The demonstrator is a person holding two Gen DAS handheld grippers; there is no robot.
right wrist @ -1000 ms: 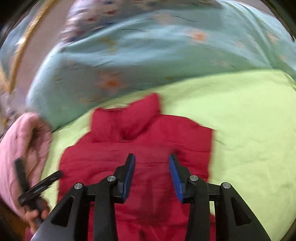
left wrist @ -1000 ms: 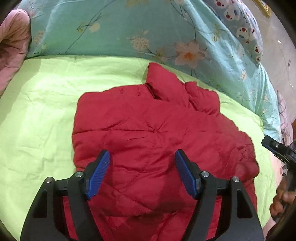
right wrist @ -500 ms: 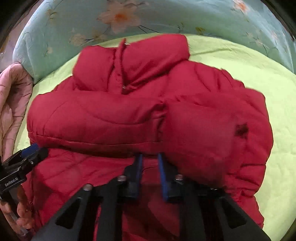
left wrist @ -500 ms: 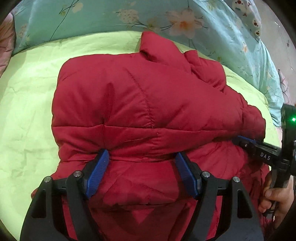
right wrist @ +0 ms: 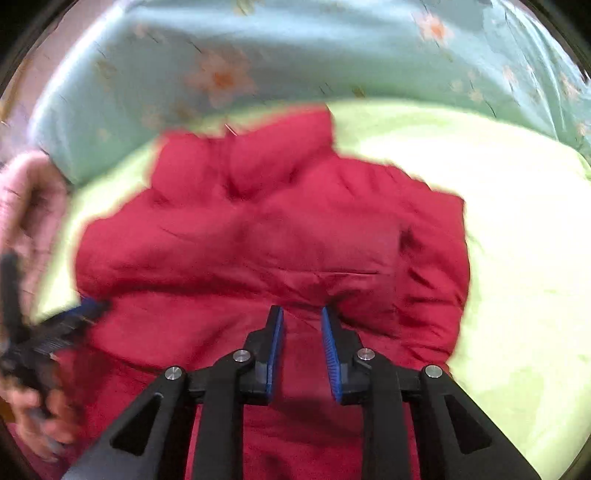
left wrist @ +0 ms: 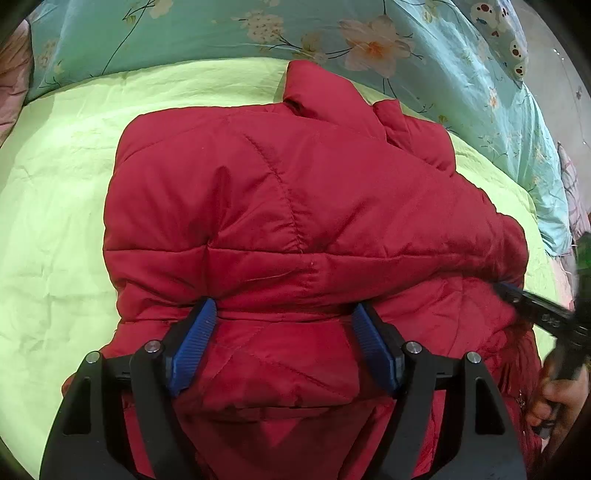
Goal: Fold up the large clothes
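Note:
A red puffer jacket [left wrist: 295,206] lies on the lime green blanket [left wrist: 55,221], its upper part folded over its lower part, collar toward the far side. My left gripper [left wrist: 284,317] is open, its blue pads at the fold's near edge with jacket fabric between them. My right gripper [right wrist: 301,314] is partly open with nothing clamped, its tips at the fold edge of the jacket [right wrist: 277,236]. The right view is motion-blurred. The right gripper also shows in the left wrist view [left wrist: 517,295] at the jacket's right edge, the left gripper in the right wrist view [right wrist: 88,308].
A teal floral quilt [left wrist: 221,33] is bunched along the far side of the bed. A pink garment [right wrist: 26,206] lies at the left edge of the right wrist view. The green blanket [right wrist: 517,240] spreads to the right of the jacket.
Over the last second the jacket's upper part came to lie folded over its lower part. My right gripper's jaws were nearly shut half a second ago and have now parted and drawn back.

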